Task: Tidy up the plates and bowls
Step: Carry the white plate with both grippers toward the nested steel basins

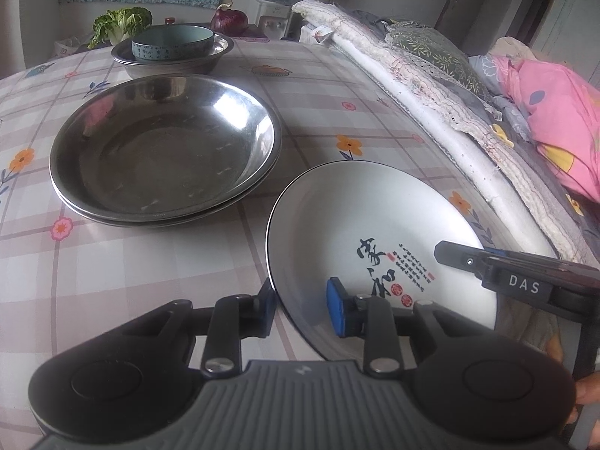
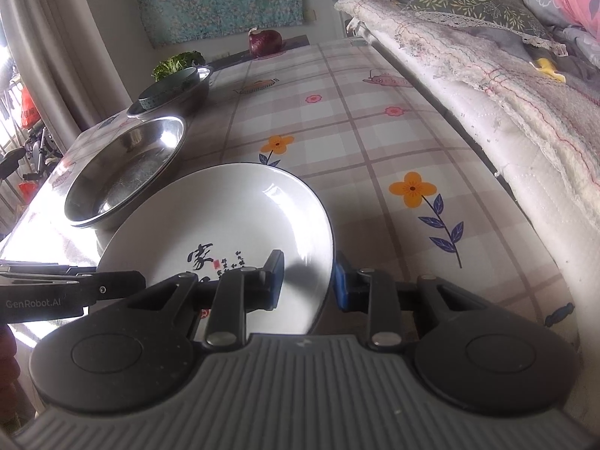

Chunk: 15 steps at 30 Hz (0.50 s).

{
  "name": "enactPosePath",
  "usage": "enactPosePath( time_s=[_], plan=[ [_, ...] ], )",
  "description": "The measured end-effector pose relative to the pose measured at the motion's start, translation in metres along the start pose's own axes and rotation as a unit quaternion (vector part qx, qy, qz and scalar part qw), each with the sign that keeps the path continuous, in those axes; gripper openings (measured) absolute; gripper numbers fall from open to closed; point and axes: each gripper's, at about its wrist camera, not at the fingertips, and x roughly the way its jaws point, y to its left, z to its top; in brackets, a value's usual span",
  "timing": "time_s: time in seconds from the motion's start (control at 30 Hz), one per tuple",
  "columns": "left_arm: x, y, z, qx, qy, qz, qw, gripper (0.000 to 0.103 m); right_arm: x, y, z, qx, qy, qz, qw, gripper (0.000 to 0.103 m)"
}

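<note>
Fingers of both grippers, left gripper [image 1: 303,309] and right gripper [image 2: 309,281], pinch opposite rims of the round white ceramic plate [image 1: 375,221] with black calligraphy; it hangs just right of the stacked steel dishes [image 1: 165,146] on the tabletop [image 1: 318,86].

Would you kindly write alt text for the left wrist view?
The left gripper clamps the near rim of a white plate on a checked tablecloth, while the right gripper holds its far side. Stacked steel dishes sit beyond.
</note>
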Motion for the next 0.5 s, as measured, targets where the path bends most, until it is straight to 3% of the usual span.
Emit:
enactPosePath(
  time_s=[0.5],
  plan=[
    [0.013, 0.004, 0.009, 0.006, -0.015, -0.023, 0.9996, 0.040, 0.009, -0.016, 0.002, 0.052, -0.008, 0.041, 0.998, 0.028]
  ],
)
